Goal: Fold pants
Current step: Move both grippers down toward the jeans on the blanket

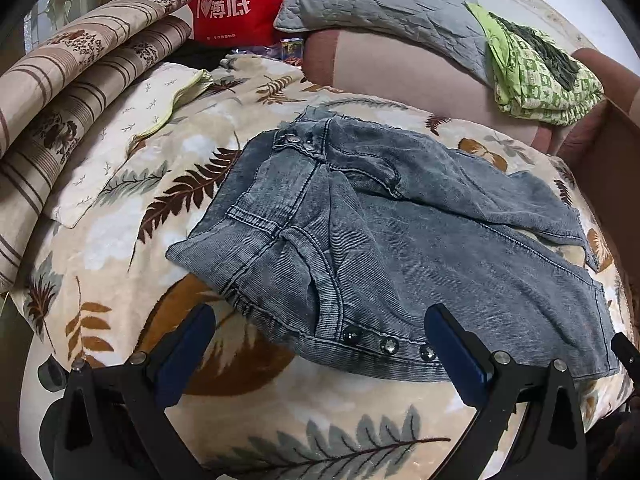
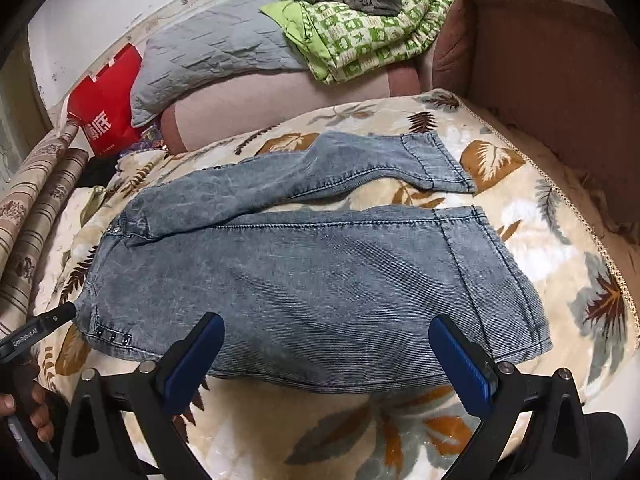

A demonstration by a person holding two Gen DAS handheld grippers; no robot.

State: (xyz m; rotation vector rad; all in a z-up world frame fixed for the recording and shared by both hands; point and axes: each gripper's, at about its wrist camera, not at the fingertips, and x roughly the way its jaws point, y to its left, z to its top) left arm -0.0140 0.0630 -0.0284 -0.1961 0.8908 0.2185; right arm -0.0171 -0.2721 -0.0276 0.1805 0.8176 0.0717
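Grey-blue washed denim pants lie spread on a leaf-patterned blanket, waistband to the left, legs to the right. The waist is bunched and the far leg lies crooked. My left gripper is open, its blue fingers either side of the near waistband with its snap buttons. In the right wrist view the pants show both legs, apart at the hems. My right gripper is open over the near edge of the near leg. The left gripper's tip shows at the waistband's left.
A grey quilted pillow, a green patterned folded blanket, a red bag and striped brown bedding lie along the back and left. A brown sofa arm rises on the right.
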